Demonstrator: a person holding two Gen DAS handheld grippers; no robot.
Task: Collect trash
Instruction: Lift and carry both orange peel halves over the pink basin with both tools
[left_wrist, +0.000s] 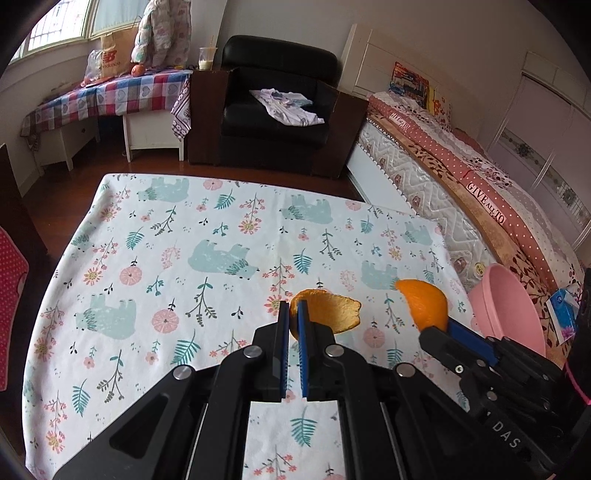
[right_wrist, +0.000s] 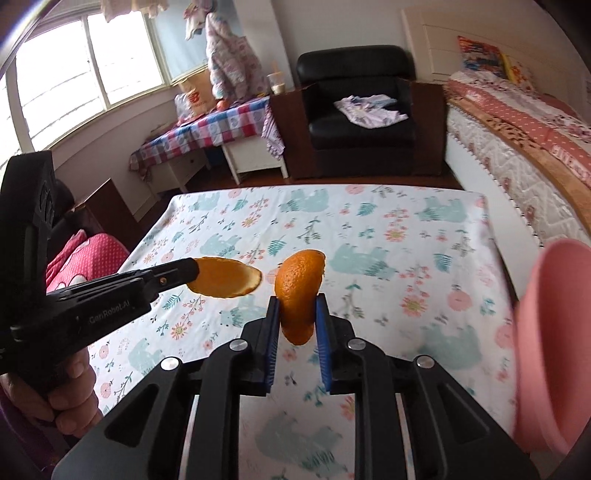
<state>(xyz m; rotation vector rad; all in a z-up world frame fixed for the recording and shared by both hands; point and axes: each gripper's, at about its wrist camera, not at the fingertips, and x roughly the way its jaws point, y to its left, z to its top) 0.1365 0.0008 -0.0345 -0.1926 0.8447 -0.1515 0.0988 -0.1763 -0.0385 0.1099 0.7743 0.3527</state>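
Observation:
Both grippers hover above the table, whose cloth (left_wrist: 207, 236) is printed with bears and flowers, and each holds a piece of orange peel. My left gripper (left_wrist: 293, 306) is shut on a flat, curled peel (left_wrist: 332, 310) whose pale inside shows; from the right wrist this peel (right_wrist: 225, 282) sticks out of the left gripper (right_wrist: 192, 271). My right gripper (right_wrist: 297, 299) is shut on a domed orange peel (right_wrist: 299, 284), held upright between the blue pads. In the left wrist view that peel (left_wrist: 424, 302) and the right gripper (left_wrist: 439, 328) are at the right. A pink bin (left_wrist: 506, 306) (right_wrist: 554, 332) stands beside the table's right edge.
A bed (left_wrist: 461, 177) runs along the right behind the pink bin, with a tissue pack (left_wrist: 563, 314) on it. A black armchair (left_wrist: 280, 107) and a bench under a checked cloth (left_wrist: 110, 96) stand past the table's far edge. A red dotted cushion (right_wrist: 92, 251) lies to the left.

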